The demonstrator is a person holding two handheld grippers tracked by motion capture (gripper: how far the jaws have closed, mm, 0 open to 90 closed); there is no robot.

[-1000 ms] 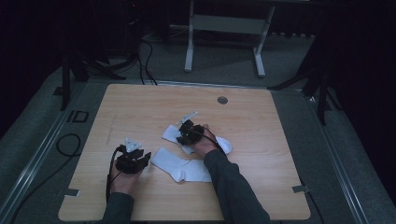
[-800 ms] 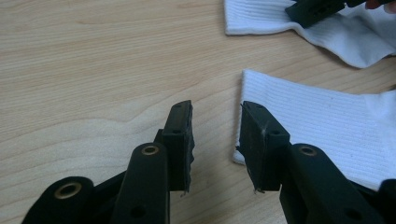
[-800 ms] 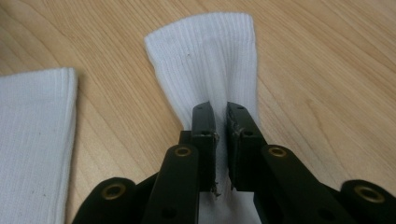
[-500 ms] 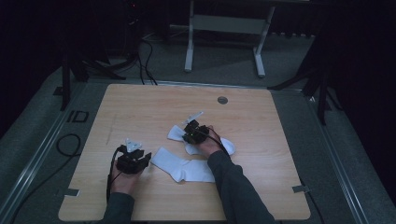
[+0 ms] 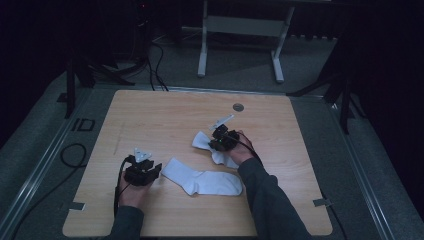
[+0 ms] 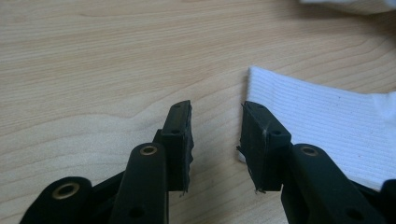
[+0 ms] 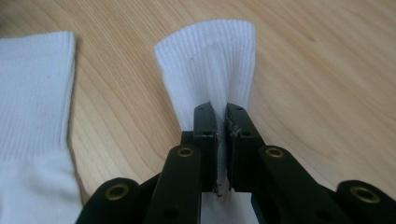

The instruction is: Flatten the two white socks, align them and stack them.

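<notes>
— Wooden table, pale and grained, is the biggest thing here. What lies on it?

— Two white socks. One sock lies flat near the front edge, stretched sideways between the two hands. The other sock sits a bit farther back, toward the middle of the table, bunched under the right hand.

— Which gripper has hold of something?

— The right gripper. In the right gripper view its jaws have just been closing and now pinch a fold of that farther sock, the ribbed cuff fanning out beyond the tips. The pads press the cloth from both sides. The flat sock lies to the left in that view, apart from the pinched one.

— And the left gripper?

— The left gripper rests low at the front left of the table, just beside the cuff end of the flat sock. In the left gripper view its jaws stand apart with bare wood between them. The ribbed cuff lies right next to the right-hand jaw, but nothing is gripped.

— Anything smaller?

— A small round grey cap set in the tabletop near the far edge, well apart from both socks.
</notes>
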